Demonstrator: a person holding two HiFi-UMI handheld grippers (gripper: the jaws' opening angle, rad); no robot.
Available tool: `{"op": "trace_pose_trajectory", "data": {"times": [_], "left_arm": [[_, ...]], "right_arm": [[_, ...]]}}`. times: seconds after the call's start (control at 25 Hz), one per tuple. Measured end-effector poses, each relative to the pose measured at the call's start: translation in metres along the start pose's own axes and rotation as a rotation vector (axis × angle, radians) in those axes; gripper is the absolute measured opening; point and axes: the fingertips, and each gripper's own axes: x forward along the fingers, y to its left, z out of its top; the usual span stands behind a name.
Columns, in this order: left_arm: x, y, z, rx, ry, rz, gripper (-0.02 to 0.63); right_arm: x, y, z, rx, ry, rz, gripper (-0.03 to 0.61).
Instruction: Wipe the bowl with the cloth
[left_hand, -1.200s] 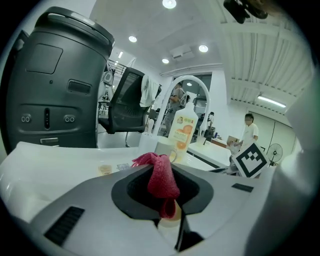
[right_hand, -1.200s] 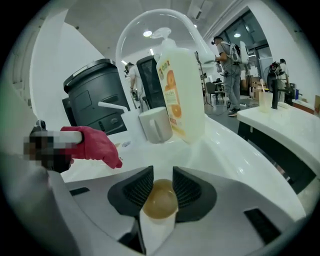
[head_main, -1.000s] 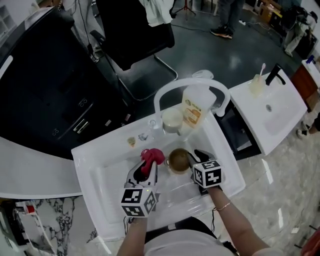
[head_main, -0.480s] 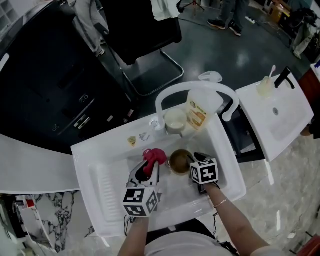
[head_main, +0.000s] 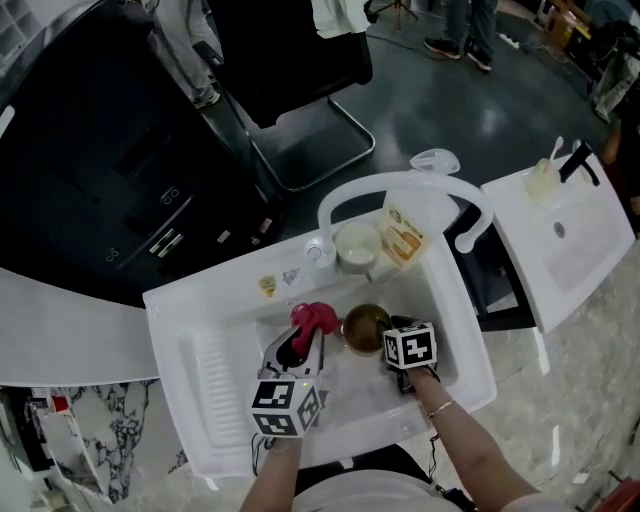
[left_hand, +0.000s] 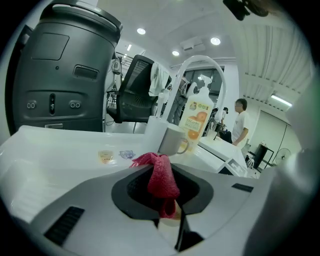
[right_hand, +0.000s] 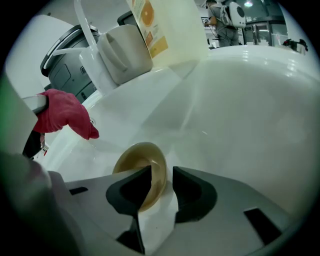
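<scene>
A brown bowl lies tilted in the white sink basin. My right gripper is right over it and its jaws have just been opening. The bowl's rim stands between them, the left jaw inside the bowl, with a gap showing at the right jaw. My left gripper is shut on a red cloth. The cloth hangs bunched from the jaws just left of the bowl and also shows in the right gripper view.
A white arched faucet spans the back of the sink. Under it stand a white mug and a detergent bottle. A ribbed drainboard lies on the left. A second sink is at the right, a black chair behind.
My right gripper has sunk lower into the basin at the bowl. The left gripper with the cloth has dropped slightly. The head view has shifted a little.
</scene>
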Motion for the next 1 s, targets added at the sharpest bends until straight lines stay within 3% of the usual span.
{"op": "trace_pose_trajectory", "data": {"times": [0.12,0.6,1.0], "left_arm": [[0.0,0.003,-0.001,-0.006,0.003,0.008,0.084],[-0.004,0.006,-0.003,-0.006,0.009,0.007,0.084],[-0.014,0.001,0.003,0.016,-0.009,-0.019,0.084]], "right_arm": [[0.008,0.0,-0.007,0.015,0.024,0.013,0.132],[0.005,-0.002,-0.009,0.005,0.051,-0.08,0.022],[-0.017,0.009,0.007,0.008,-0.016,-0.09,0.021]]}}
